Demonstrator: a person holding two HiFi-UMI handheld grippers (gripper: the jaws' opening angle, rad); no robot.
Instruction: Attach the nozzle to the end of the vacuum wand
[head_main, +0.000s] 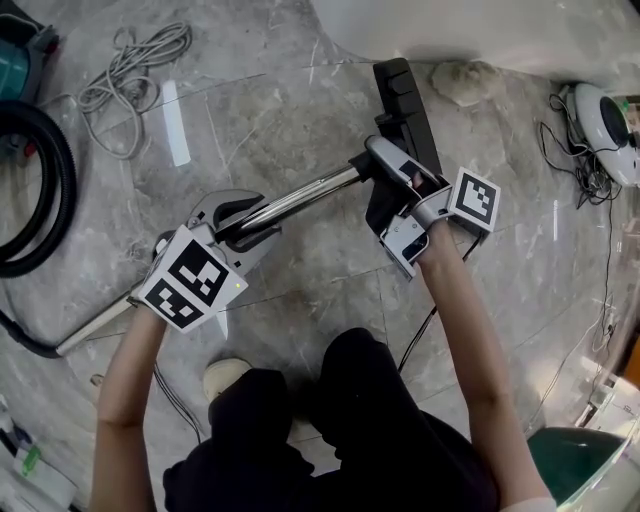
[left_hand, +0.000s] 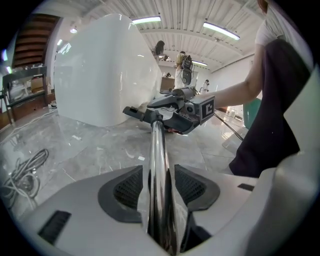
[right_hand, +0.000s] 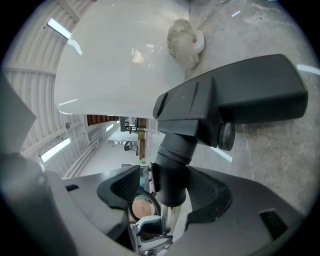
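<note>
A chrome vacuum wand (head_main: 300, 198) slants across the marble floor from lower left to upper right. Its far end enters the neck (right_hand: 175, 160) of the black floor nozzle (head_main: 405, 95), which lies flat on the floor. My left gripper (head_main: 245, 222) straddles the wand (left_hand: 159, 150) partway along. Its pads (left_hand: 127, 187) stand just off the tube on both sides, so it is open. My right gripper (head_main: 395, 190) is open around the nozzle neck, with a clear gap at the left pad (right_hand: 120, 187). The nozzle head (right_hand: 235, 100) fills the right gripper view.
A black hose (head_main: 55, 190) and teal vacuum body (head_main: 20, 55) sit at the left, with a coiled grey cable (head_main: 125, 65) nearby. A big white object (head_main: 480, 30) lies beyond the nozzle, and a white device with wires (head_main: 610, 115) at the right. The person's dark-trousered knees (head_main: 340, 430) are below.
</note>
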